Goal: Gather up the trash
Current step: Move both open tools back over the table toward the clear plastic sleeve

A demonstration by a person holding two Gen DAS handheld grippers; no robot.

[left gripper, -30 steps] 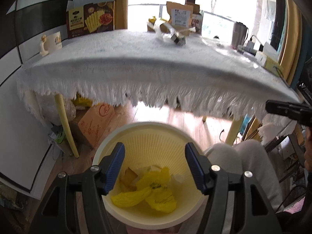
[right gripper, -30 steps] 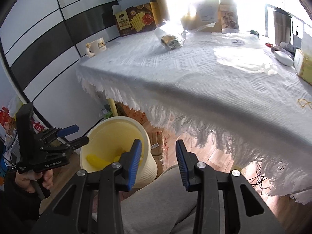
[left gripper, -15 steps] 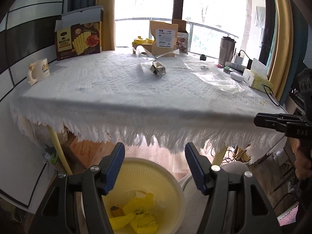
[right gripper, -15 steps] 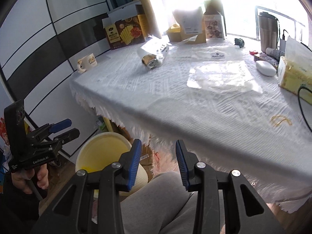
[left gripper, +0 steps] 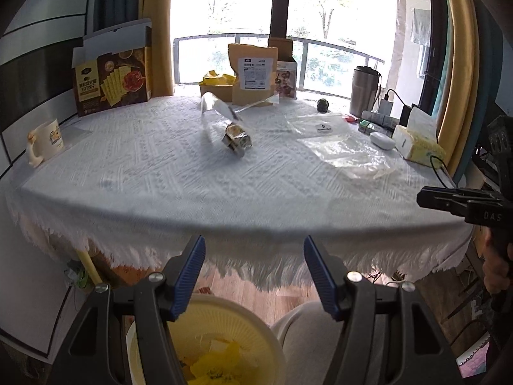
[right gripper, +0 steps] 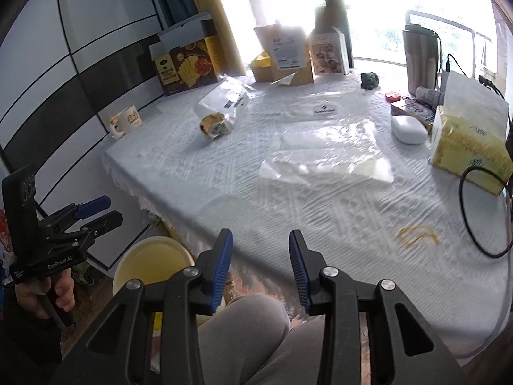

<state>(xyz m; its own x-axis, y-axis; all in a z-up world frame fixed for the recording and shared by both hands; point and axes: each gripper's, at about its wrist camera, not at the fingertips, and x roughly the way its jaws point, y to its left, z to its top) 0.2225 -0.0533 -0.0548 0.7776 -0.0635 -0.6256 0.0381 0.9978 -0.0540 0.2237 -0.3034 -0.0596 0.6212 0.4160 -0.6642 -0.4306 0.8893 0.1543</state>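
Both grippers empty, jaws apart, nothing between the pads. Left gripper (left gripper: 253,272) stands wider; right gripper (right gripper: 260,268) has the narrower gap. Both point down and forward at the near edge of the table (left gripper: 160,173), which has a white fringed cloth on it.

Trash on the table, left wrist view:
- clear plastic wrapper (left gripper: 226,123) with a brown lump inside, lying on its side at about 12 o'clock from the left gripper, mid-table.
- flat clear plastic bag (left gripper: 349,154) at about 1 o'clock, lying flat on the cloth, near a white puck-like case (left gripper: 382,140) and the tissue box (left gripper: 416,142).

Right wrist view: the same wrapper (right gripper: 221,112) sits at about 11 o'clock from the right gripper, the flat bag (right gripper: 330,150) at about 12–1 o'clock. A small yellow loop, maybe a rubber band (right gripper: 416,235), lies on the cloth at about 2 o'clock, close to the near edge.

Yellow bin (left gripper: 224,340) on the floor just under the left gripper, at 6 o'clock, below the table edge. Yellow wrappers (left gripper: 218,361) are in it already. A grey-trousered knee (right gripper: 243,324) is just beside the bin.

Far side of the table: cracker box (left gripper: 112,77) at 10–11 o'clock, mug (left gripper: 46,141) at 9–10 o'clock by the wall, brown pouch (left gripper: 255,73) at 12, steel tumbler (left gripper: 365,89) at 1–2.
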